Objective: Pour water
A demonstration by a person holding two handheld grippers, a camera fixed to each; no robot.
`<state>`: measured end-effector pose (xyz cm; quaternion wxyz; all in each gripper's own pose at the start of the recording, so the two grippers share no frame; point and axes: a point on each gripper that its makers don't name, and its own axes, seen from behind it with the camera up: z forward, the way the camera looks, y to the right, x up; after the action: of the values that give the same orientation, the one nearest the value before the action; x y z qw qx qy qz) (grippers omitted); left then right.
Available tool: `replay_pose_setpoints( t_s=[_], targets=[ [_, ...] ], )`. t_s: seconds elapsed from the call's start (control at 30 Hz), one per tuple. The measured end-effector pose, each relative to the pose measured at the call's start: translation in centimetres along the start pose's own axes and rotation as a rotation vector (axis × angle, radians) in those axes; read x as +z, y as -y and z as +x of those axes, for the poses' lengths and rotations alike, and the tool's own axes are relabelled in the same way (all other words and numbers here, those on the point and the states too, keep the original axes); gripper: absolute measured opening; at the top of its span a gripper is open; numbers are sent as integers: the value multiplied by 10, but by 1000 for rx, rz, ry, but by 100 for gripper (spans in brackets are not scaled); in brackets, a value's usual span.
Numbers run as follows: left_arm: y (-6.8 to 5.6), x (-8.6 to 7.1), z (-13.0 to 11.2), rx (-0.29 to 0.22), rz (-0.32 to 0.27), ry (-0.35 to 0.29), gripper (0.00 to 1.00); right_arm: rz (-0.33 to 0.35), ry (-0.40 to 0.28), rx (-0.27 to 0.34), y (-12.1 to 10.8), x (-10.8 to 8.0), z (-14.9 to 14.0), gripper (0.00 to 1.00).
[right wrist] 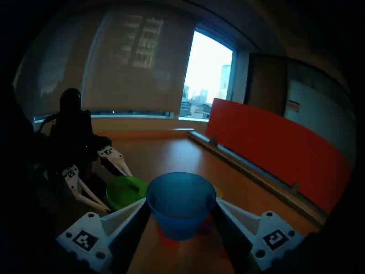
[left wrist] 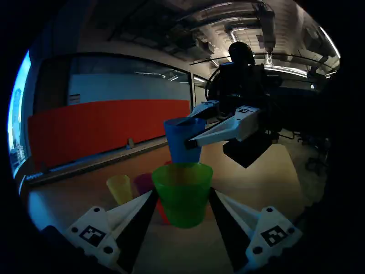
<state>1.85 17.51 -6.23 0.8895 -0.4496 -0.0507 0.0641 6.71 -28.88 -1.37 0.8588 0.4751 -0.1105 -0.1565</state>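
Left gripper (left wrist: 182, 192) clenched on green cup (left wrist: 183, 203), right gripper (right wrist: 180, 203) grasping blue cup (right wrist: 180, 212), raised just beyond the green

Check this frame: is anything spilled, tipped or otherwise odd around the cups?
Nothing stands out. The left gripper holds the green cup upright, the right gripper holds the blue cup upright, and no spill shows on the table.

The green cup (left wrist: 183, 194), translucent plastic, sits upright and open-topped, gripped between the jaws of the left gripper (left wrist: 182, 192). The blue cup (left wrist: 184, 137), also upright, is gripped by the right gripper (right wrist: 180, 203), just behind and higher than the green one.
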Motion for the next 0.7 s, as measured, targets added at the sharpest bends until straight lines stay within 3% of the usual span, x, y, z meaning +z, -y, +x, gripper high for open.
replay_pose_setpoints(
  t_s=[0.7],
  targets=[
    [3,-2,-19,6,-13,74,80,22,60,57,9,-7,-49,89]
  ],
)
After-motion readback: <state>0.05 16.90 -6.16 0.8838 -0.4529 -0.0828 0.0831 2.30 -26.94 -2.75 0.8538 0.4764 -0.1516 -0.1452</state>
